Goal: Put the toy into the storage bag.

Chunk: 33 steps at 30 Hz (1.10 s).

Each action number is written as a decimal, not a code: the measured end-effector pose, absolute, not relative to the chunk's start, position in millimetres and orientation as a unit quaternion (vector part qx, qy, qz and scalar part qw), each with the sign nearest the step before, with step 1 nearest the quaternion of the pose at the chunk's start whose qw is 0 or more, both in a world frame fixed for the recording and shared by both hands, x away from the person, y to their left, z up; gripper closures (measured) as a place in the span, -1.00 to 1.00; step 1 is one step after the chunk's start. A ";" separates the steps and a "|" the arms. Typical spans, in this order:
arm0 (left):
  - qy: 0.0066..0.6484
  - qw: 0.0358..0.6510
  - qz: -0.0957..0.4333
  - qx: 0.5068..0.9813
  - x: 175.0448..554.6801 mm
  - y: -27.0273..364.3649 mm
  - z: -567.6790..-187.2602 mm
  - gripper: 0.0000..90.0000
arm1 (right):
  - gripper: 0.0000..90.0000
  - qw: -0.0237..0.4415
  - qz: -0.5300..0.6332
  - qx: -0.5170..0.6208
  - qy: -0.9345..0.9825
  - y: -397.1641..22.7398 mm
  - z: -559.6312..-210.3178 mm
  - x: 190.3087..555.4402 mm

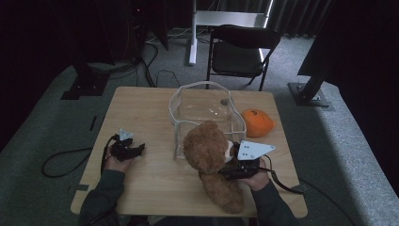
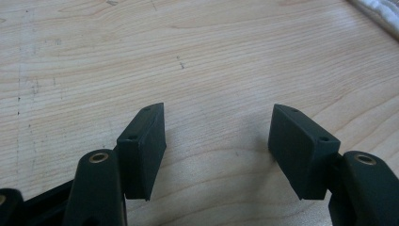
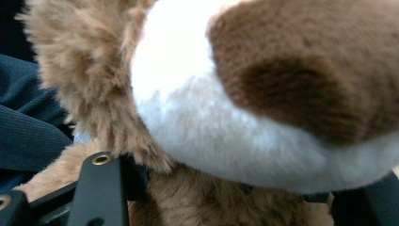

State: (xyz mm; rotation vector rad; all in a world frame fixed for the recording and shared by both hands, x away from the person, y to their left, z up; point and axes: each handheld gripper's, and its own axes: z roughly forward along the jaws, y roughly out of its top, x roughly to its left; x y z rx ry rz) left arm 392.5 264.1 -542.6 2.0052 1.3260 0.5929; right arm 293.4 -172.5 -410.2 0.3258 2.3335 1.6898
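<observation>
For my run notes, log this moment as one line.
right gripper: shut on teddy bear | left gripper: open over bare table | clear bin: behind bear | orange plush: right of bin

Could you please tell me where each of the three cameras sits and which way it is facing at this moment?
High view: above the person's side, looking forward and down on the table; both sleeves, left gripper and right gripper show.
Left gripper view: rides the left gripper, looking down at bare tabletop between its open jaws.
Right gripper view: rides the right gripper, pressed close against the teddy bear; a dark sleeve shows at left.
Shared: the high and right gripper views both show the bear.
</observation>
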 end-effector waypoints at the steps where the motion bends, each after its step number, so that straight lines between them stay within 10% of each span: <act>1: 0.506 0.327 0.226 0.765 392.5 264.1 -542.6 -0.16 | -0.19 0.121 0.580 0.113 0.798 -173.3 -409.4 293.3; 33: 0.507 0.327 0.226 0.765 392.6 263.8 -542.7 -0.17 | -0.19 0.137 0.603 0.134 0.774 -195.0 -392.1 291.4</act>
